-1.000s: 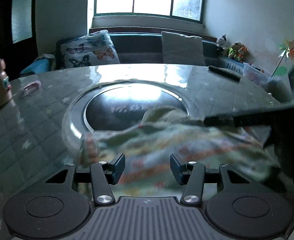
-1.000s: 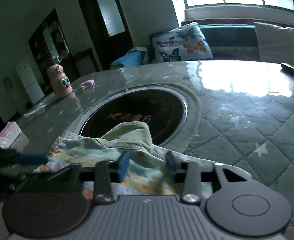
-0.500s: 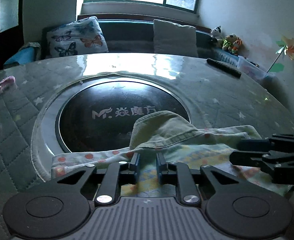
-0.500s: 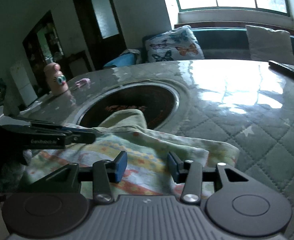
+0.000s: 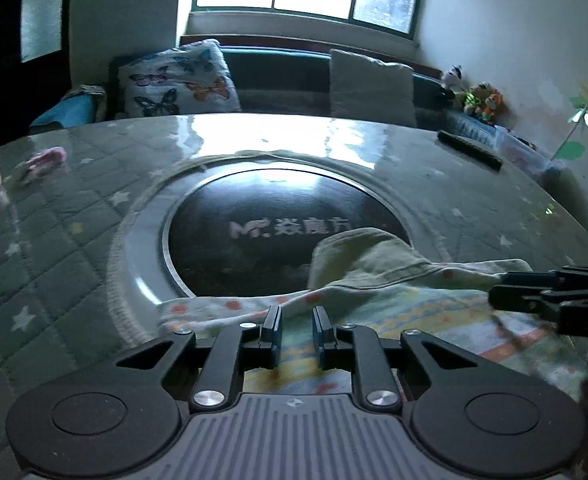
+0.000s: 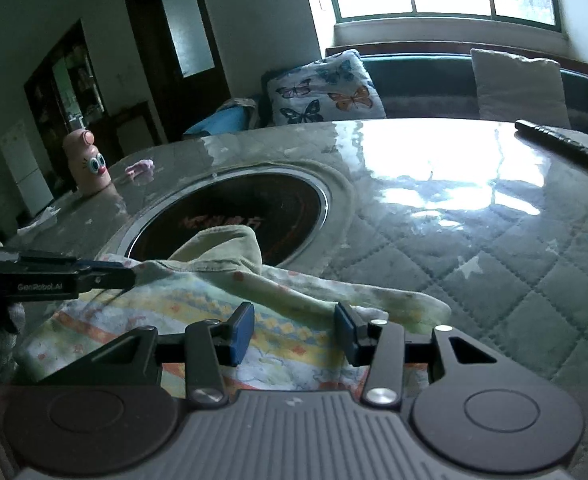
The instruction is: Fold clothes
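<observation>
A small patterned garment (image 5: 433, 312) with orange, yellow and pale green print and a plain green part (image 5: 365, 252) lies at the near edge of the round table, partly over the dark centre disc. It also shows in the right wrist view (image 6: 222, 304). My left gripper (image 5: 296, 332) sits low over the garment's near left edge, its jaws narrowly apart with cloth seen between them; no firm pinch shows. My right gripper (image 6: 292, 330) is open just above the garment's near right edge. Each gripper shows in the other's view, the right one (image 5: 553, 300) and the left one (image 6: 66, 276).
The round table (image 5: 74, 240) has a quilted green cover under glass and a dark round hotplate (image 5: 254, 232) in the middle. A doll-like bottle (image 6: 88, 164), a pink scrap (image 6: 140, 168) and a black remote (image 6: 553, 146) lie on it. A sofa with cushions stands behind.
My left gripper closed from wide open to a narrow gap and dropped to the garment's edge. The garment now lies flatter on the table. My right gripper stayed open and shifted slightly right.
</observation>
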A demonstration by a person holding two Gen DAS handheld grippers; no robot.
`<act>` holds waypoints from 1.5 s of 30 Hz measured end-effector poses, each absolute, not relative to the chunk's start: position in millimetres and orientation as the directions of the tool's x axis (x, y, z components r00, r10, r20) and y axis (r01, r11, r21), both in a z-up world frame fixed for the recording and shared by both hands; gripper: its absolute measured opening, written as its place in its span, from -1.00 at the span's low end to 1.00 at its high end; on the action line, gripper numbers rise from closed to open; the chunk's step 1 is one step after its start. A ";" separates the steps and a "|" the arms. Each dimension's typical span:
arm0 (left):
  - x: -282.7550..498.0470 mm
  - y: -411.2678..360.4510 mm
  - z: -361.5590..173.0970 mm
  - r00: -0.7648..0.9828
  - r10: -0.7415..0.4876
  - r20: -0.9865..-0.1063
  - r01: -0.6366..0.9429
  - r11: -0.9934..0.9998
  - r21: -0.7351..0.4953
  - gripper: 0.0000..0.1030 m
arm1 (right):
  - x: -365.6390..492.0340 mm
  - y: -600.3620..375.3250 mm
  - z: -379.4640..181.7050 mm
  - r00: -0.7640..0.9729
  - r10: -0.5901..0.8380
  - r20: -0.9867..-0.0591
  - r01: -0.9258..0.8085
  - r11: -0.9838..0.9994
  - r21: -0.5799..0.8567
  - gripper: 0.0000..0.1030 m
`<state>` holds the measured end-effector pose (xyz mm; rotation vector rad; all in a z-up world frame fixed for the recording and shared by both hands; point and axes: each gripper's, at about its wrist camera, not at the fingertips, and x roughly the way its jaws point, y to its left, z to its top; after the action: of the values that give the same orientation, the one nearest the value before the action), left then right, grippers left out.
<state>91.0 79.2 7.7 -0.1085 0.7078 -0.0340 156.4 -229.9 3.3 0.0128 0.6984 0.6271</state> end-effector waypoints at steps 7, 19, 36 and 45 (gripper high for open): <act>62.9 91.5 9.6 0.773 -0.022 -0.634 -0.049 0.994 -0.095 -0.17 | 132.1 -212.3 12.7 0.570 0.580 -0.581 -0.611 0.773 0.172 0.22; 8.2 78.8 1.8 0.791 -0.003 -0.612 0.010 1.000 0.009 0.48 | 78.5 -168.7 4.3 0.543 0.603 -0.585 -0.721 0.692 0.044 0.53; -15.1 85.8 -3.1 0.804 0.026 -0.593 0.012 0.998 0.060 0.61 | 44.3 -200.3 -1.2 0.583 0.566 -0.583 -0.694 0.720 0.006 0.58; -16.4 70.0 4.2 0.820 -0.030 -0.571 0.086 0.994 0.071 0.63 | 48.8 -178.1 18.7 0.581 0.614 -0.534 -0.723 0.691 0.008 0.58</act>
<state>-16.4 70.0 4.2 0.0949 0.6060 -0.0615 48.8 -178.1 18.7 -0.2200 0.5352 0.7879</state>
